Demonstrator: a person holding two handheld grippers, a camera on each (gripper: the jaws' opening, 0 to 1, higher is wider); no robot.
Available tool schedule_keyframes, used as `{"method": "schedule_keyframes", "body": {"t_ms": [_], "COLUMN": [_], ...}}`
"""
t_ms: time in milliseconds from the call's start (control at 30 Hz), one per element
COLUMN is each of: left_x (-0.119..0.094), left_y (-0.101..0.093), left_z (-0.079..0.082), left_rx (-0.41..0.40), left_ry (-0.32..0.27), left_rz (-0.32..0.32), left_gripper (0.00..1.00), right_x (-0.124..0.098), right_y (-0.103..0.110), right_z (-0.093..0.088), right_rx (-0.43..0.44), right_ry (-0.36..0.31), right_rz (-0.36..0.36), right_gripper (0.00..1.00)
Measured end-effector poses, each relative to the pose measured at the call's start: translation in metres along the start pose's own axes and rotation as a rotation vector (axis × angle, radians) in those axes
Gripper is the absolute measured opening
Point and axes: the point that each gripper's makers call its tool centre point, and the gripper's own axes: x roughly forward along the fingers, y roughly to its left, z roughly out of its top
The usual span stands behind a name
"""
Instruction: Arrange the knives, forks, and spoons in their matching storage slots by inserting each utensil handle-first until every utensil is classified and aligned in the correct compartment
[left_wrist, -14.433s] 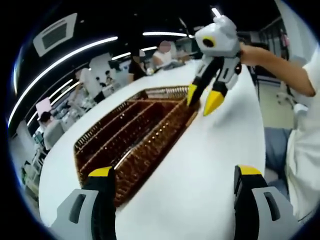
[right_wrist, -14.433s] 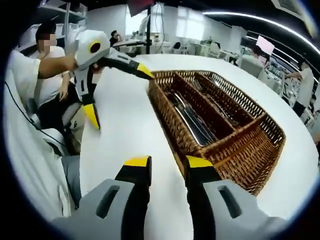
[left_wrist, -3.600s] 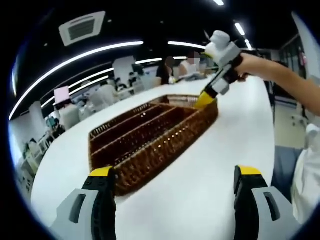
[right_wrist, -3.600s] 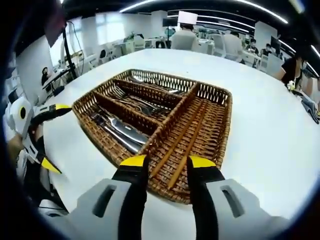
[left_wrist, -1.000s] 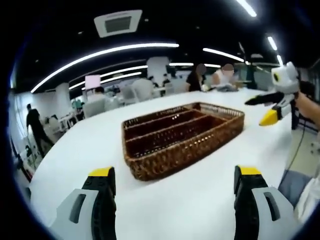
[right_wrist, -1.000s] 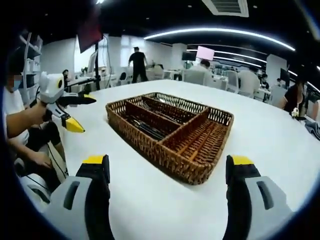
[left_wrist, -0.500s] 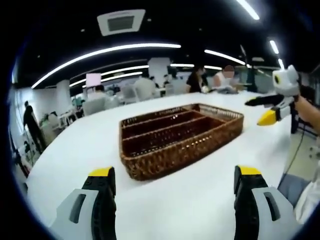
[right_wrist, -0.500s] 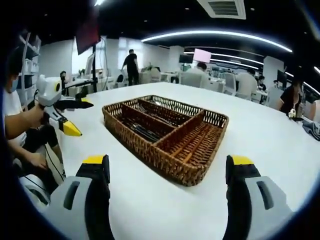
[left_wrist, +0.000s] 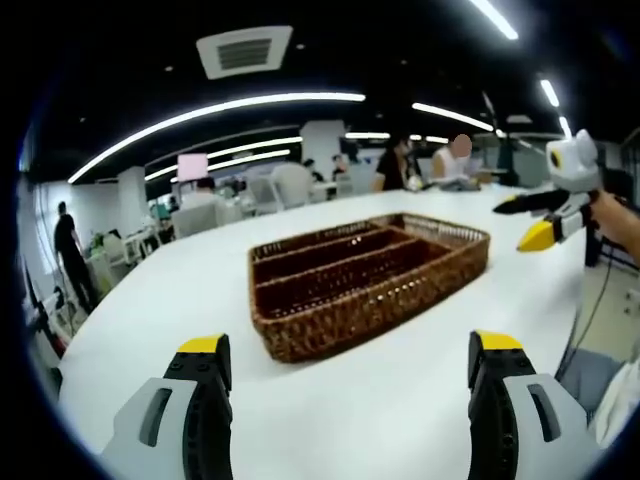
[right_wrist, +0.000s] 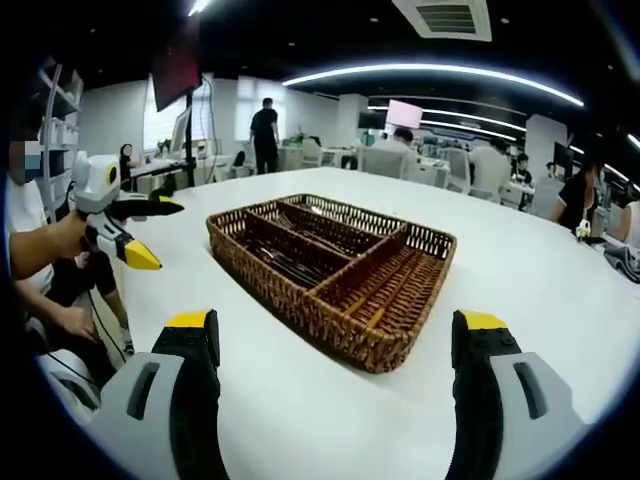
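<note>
Wicker tray (right_wrist: 330, 275) sits mid-table (right_wrist: 540, 300), cutlery (right_wrist: 290, 262) already lying in its slots. Left gripper (left_wrist: 345, 365) and right gripper (right_wrist: 335, 345) hang back from the tray's near edges, jaws spread wide, gripping nothing — looks like sorting is done.

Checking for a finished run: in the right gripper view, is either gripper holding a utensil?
No. The right gripper and left gripper are open with nothing between their jaws.

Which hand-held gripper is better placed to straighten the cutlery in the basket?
Probably left. The left hand-held gripper, open, faces the basket along its long side, beside the cutlery slots. The right hand-held gripper, also open, faces the end compartment.
</note>
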Motion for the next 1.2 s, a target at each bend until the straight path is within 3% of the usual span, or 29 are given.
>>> {"method": "schedule_keyframes", "body": {"t_ms": [100,233,433,1200], "left_x": [0.001,-0.002,0.003,0.011], "left_y": [-0.003,-0.021,-0.022,0.001], "left_z": [-0.003,-0.002,-0.004,0.000], "left_rx": [0.009,0.002,0.016,0.018], "left_ry": [0.007,0.011,0.024,0.024], "left_rz": [-0.002,-0.009,-0.024,-0.033], "left_gripper": [1.00,1.00,1.00,1.00], "right_x": [-0.002,-0.007,-0.007,-0.006], "right_y": [-0.001,0.000,0.000,-0.001], "right_z": [-0.001,-0.002,-0.004,-0.007], "right_rx": [0.006,0.008,0.007,0.015], "right_ry": [0.001,0.005,0.007,0.012], "right_rz": [-0.003,-0.004,-0.009,-0.001], "right_gripper": [1.00,1.00,1.00,1.00]}}
